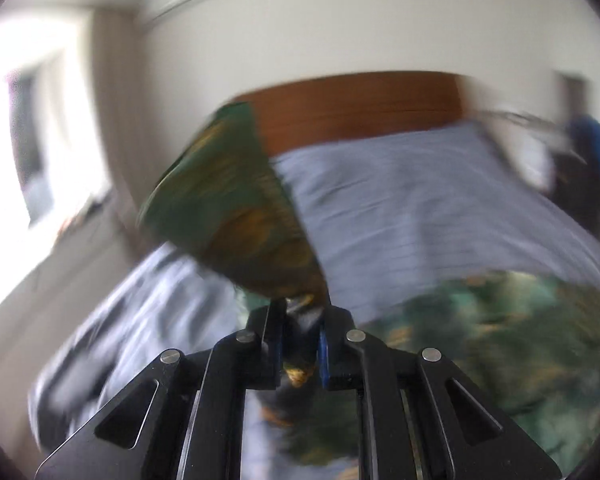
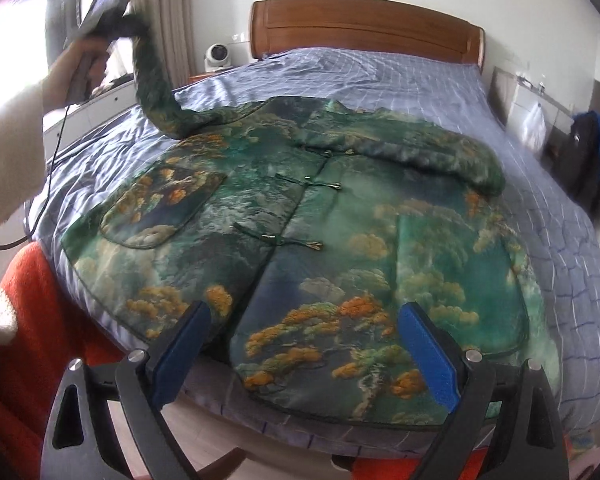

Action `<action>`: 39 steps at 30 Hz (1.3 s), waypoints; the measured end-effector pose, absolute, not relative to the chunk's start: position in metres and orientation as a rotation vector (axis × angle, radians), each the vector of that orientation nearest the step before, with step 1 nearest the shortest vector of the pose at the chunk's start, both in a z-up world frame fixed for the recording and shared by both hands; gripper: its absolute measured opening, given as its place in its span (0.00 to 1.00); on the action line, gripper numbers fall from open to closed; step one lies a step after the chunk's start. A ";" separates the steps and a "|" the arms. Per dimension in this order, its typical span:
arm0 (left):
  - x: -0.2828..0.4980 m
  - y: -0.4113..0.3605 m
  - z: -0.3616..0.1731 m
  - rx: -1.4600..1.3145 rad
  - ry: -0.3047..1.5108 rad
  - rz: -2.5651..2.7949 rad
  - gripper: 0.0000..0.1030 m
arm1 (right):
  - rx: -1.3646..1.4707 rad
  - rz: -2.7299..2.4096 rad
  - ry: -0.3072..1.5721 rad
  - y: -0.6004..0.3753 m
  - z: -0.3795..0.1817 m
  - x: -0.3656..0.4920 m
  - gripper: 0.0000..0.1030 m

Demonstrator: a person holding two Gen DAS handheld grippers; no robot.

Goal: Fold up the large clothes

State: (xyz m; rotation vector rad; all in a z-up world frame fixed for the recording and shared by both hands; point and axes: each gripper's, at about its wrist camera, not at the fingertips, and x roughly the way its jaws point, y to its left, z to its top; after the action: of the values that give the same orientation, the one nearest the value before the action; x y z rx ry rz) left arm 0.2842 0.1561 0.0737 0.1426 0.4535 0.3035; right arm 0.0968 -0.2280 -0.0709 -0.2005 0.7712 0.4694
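While the large green satin jacket printed with orange trees and clouds (image 2: 300, 216) lies front-up across the bed with the blue checked quilt (image 2: 440, 80), its long axis runs from the hem at lower centre of the frame to the collar near the wooden headboard (image 2: 364, 24). The left gripper (image 1: 300, 344), jaws closed on the sleeve's cuff, holds that sleeve (image 2: 152, 76) raised at upper left. The right gripper (image 2: 304, 344) hovers over the hem, jaws wide apart. The left wrist view is heavily blurred.
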 end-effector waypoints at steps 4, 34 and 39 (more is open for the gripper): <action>0.333 0.024 0.036 0.305 0.537 0.086 0.32 | -0.141 0.427 0.757 -0.248 -0.067 0.096 0.91; 0.332 0.200 -0.158 -0.157 1.004 0.326 0.90 | 0.279 0.556 0.863 -0.285 -0.027 0.252 0.91; 0.319 0.208 -0.165 -0.200 0.966 0.307 0.94 | 0.485 0.602 0.996 -0.254 -0.056 0.372 0.82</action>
State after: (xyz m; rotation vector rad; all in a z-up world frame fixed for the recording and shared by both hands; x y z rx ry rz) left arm 0.3194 0.2081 -0.1650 -0.1995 0.9661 0.3070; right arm 0.3717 -0.2540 -0.0561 0.4851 0.9958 0.6022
